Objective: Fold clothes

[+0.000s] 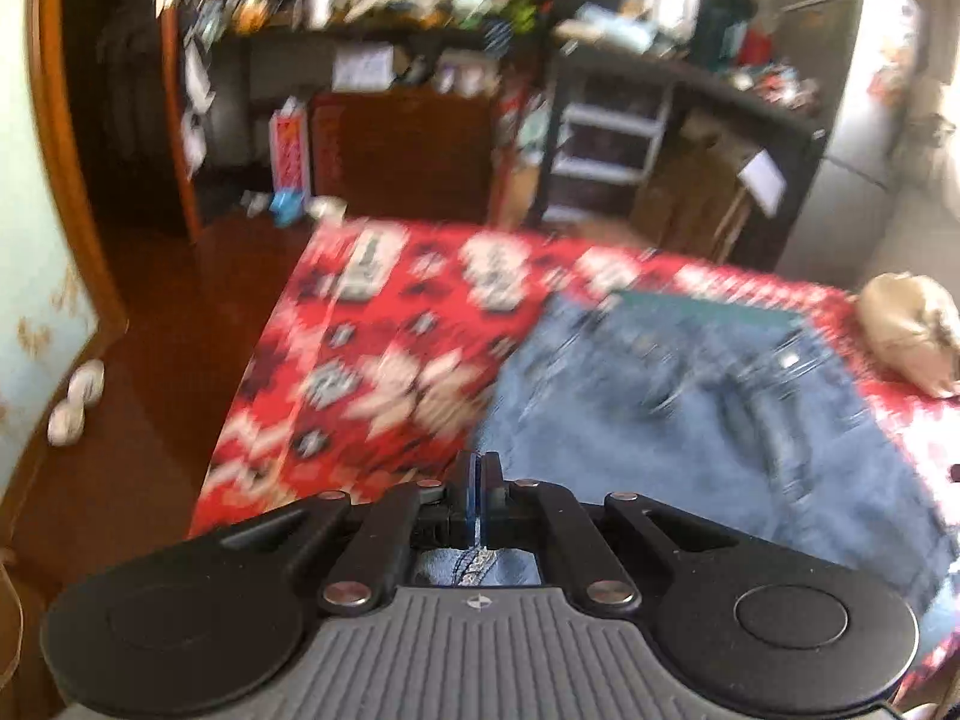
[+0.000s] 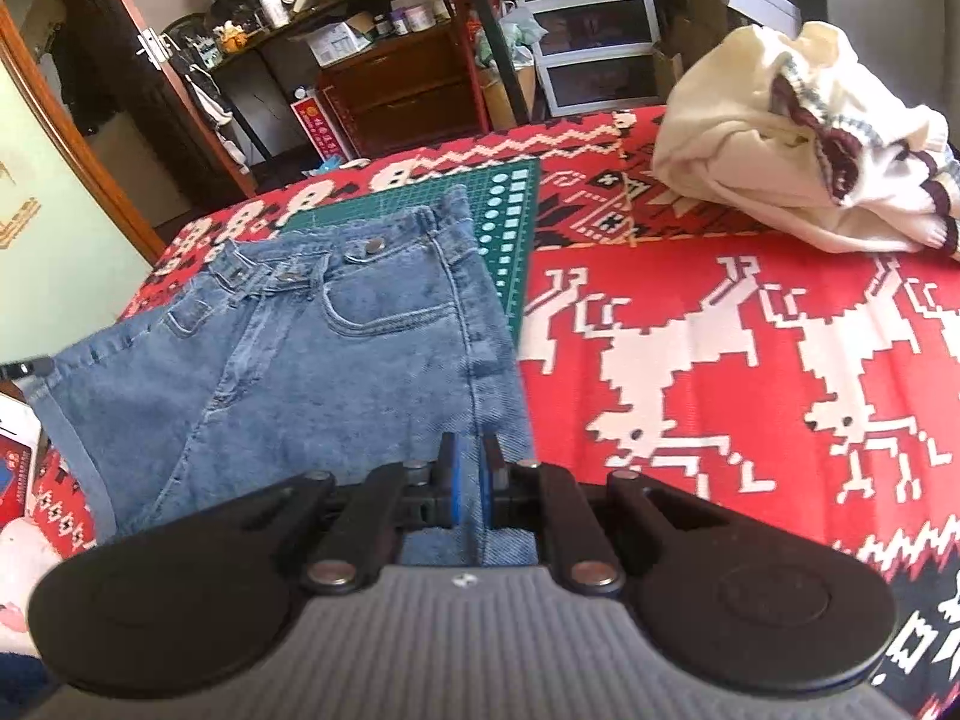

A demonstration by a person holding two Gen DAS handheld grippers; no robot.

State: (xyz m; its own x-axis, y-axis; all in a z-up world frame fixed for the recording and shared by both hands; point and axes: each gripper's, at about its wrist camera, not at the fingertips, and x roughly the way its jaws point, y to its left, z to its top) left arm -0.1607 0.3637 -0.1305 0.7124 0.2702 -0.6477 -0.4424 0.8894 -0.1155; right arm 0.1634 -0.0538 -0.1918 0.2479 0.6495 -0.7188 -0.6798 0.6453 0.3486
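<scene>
- The jeans (image 2: 312,360) lay on a red patterned blanket (image 2: 720,312), waistband toward the far edge, with the button and front pocket facing up.
- In the right wrist view the denim filled the area from 9 to 12 o'clock of the gripper, and its right side seam ran down toward the fingers.
- The right gripper (image 2: 471,468) had its two blue-padded fingers (image 2: 453,480) drawn close, with only a narrow slot between them; denim showed in that slot and below it, so the pads appeared to pinch the near edge of the jeans.
- A green cutting mat (image 2: 510,210) lay under the waistband end of the jeans, showing at 12 o'clock beyond the fabric.
- A cream sweater (image 2: 780,144) with dark red and blue trim sat bunched on the blanket at 2 o'clock, well apart from the jeans.
- The left wrist view was blurred by motion; the jeans (image 1: 690,420) spread from 12 to 3 o'clock there, over the same blanket (image 1: 372,360).
- The left gripper (image 1: 478,480) had its fingers pressed together, and a stitched denim seam showed just behind them, so it was clamped on the cloth.
- The sweater (image 1: 912,330) appeared as a pale lump at 2 o'clock near the frame edge.
- Cluttered shelves (image 2: 336,6) and a plastic drawer unit (image 2: 594,30) stood beyond the blanket's far edge.
</scene>
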